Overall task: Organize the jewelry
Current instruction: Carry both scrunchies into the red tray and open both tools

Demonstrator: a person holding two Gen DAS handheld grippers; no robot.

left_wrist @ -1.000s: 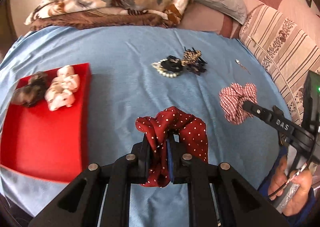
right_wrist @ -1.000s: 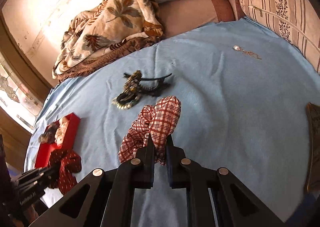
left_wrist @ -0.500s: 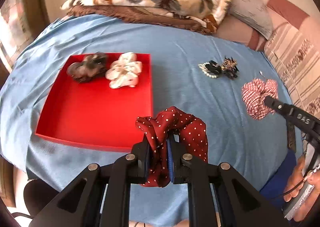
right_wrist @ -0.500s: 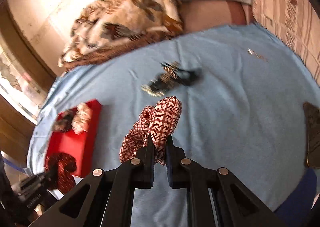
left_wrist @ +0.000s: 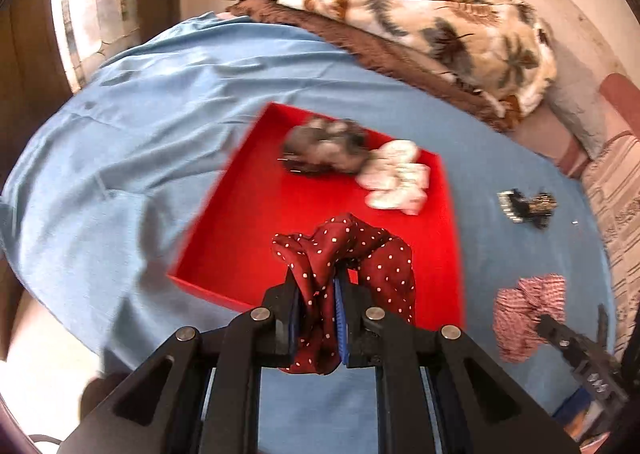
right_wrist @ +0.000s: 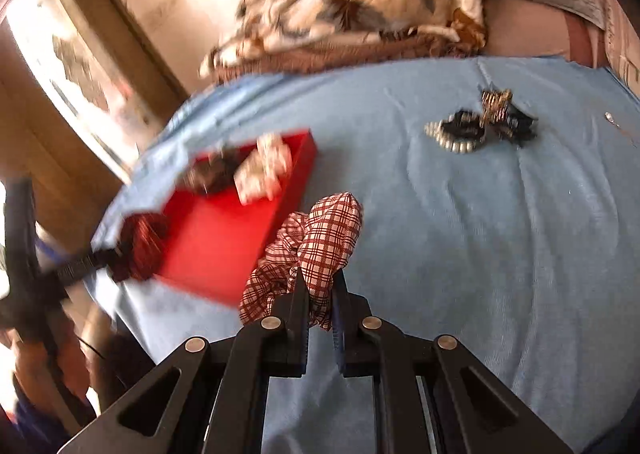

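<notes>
My left gripper [left_wrist: 316, 286] is shut on a dark red polka-dot scrunchie [left_wrist: 372, 258], which hangs over the near edge of the red tray [left_wrist: 256, 222]. In the tray lie a brown scrunchie [left_wrist: 324, 144] and a white scrunchie [left_wrist: 396, 176]. My right gripper [right_wrist: 320, 282] is shut on a red-and-white checked scrunchie [right_wrist: 324, 238], held above the blue sheet just right of the red tray [right_wrist: 216, 242]. The left wrist view shows the checked scrunchie [left_wrist: 524, 314] at lower right. The polka-dot scrunchie [right_wrist: 140, 246] appears blurred at left in the right wrist view.
A heap of hair clips and a pearl bracelet [right_wrist: 480, 126] lies on the blue sheet [right_wrist: 480, 234] at the far right, with a small silver piece [right_wrist: 610, 118] beyond. A leaf-print blanket [left_wrist: 420, 22] and pillows line the back. A person's hand [right_wrist: 36, 366] shows at lower left.
Both grippers swept left across the bed with their scrunchies. The red tray moved from the left edge to directly beneath the polka-dot scrunchie. The checked scrunchie came up beside the tray.
</notes>
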